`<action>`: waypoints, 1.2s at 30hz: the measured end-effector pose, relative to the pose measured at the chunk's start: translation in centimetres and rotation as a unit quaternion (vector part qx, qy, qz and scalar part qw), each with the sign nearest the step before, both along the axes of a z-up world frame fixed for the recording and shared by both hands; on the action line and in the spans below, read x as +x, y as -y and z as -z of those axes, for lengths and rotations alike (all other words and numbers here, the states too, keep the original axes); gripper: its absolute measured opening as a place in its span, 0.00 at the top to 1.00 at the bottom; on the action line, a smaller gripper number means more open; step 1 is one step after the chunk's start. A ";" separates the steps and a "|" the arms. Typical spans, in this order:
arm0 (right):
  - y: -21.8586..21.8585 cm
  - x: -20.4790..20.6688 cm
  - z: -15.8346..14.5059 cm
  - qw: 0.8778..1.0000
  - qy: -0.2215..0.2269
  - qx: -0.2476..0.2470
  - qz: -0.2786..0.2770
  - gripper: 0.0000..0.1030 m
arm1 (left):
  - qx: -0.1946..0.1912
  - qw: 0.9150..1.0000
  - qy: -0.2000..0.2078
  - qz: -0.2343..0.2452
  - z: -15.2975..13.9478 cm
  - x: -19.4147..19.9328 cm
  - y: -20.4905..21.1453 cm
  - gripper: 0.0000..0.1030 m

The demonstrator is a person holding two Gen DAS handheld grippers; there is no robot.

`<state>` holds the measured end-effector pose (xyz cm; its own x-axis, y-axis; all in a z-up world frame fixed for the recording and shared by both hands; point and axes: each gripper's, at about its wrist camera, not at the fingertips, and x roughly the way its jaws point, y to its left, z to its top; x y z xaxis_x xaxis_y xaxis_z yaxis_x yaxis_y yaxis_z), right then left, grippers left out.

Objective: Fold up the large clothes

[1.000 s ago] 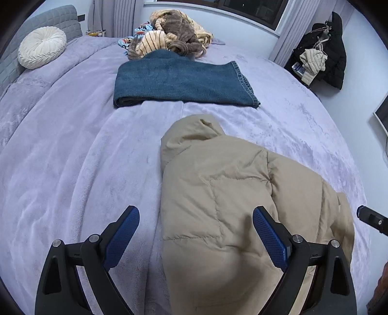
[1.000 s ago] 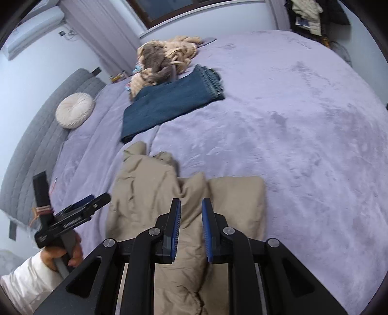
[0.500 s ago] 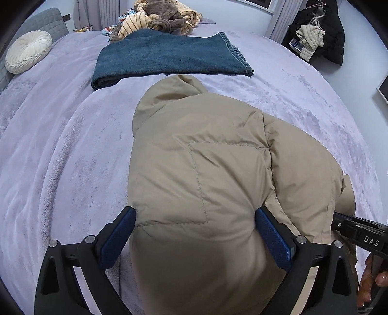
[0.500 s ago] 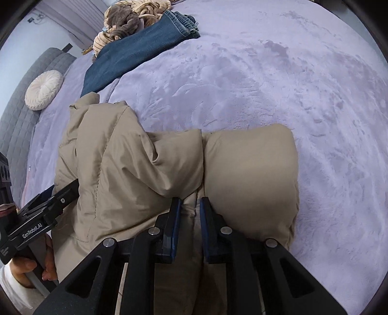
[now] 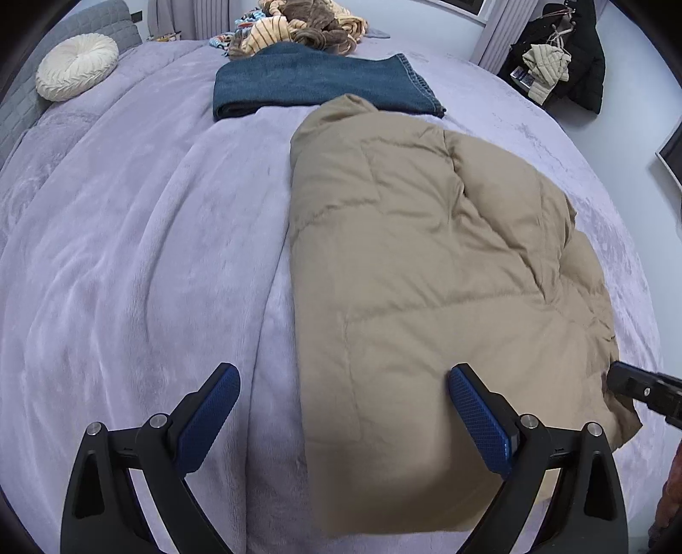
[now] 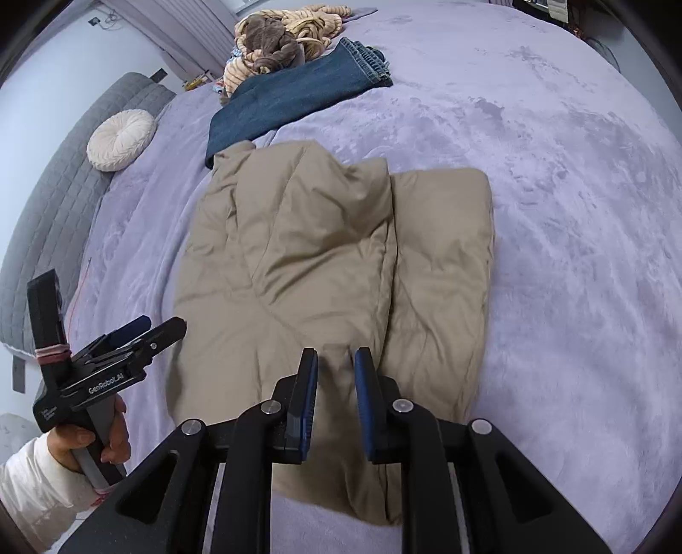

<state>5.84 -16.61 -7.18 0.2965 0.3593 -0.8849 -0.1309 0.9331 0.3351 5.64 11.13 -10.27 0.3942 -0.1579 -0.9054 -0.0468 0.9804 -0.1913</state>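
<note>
A tan puffer jacket (image 5: 426,264) lies folded lengthwise on the lilac bed cover, hood end toward the far side. My left gripper (image 5: 341,370) hovers open and wide over its near left edge, nothing pinched; the right wrist view shows it (image 6: 149,332) held in a hand at the left. My right gripper (image 6: 336,358) sits at the jacket's (image 6: 307,255) near hem with a ridge of fabric between its narrow jaws, and creases run toward them. These jaws are opening slightly. Its black tip (image 5: 631,383) shows at the jacket's right corner.
Folded blue jeans (image 5: 315,85) lie just beyond the hood, with a heap of knitwear (image 5: 307,25) behind them. A round cream cushion (image 5: 76,66) rests by the grey headboard at far left. Dark coats (image 5: 567,55) hang at far right. The bed cover (image 5: 128,255) spreads left of the jacket.
The jacket has gone from a bunched, raised heap to lying flatter and longer on the bed. Both grippers pushed forward over it, then drew back toward its near end.
</note>
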 end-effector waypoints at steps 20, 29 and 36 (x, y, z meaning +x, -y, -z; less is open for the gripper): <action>-0.9 -4.2 1.8 0.996 -0.061 -0.045 0.052 0.75 | -0.010 0.998 -0.040 0.045 -2.4 -5.0 1.2 0.04; -2.0 -6.9 0.3 0.995 -0.066 -0.052 0.053 0.68 | 0.003 0.999 -0.033 0.038 -3.7 -6.3 1.0 0.04; -2.2 -8.4 -0.6 0.996 -0.065 -0.048 0.039 0.61 | 0.027 0.999 -0.016 0.016 -5.5 -8.6 1.1 0.00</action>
<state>-2.56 -14.37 -6.60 0.2003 0.2523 -0.9467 -0.0170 0.9670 0.2541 -2.94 10.07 -4.73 0.3597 -0.1201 -0.9253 -0.0197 0.9905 -0.1362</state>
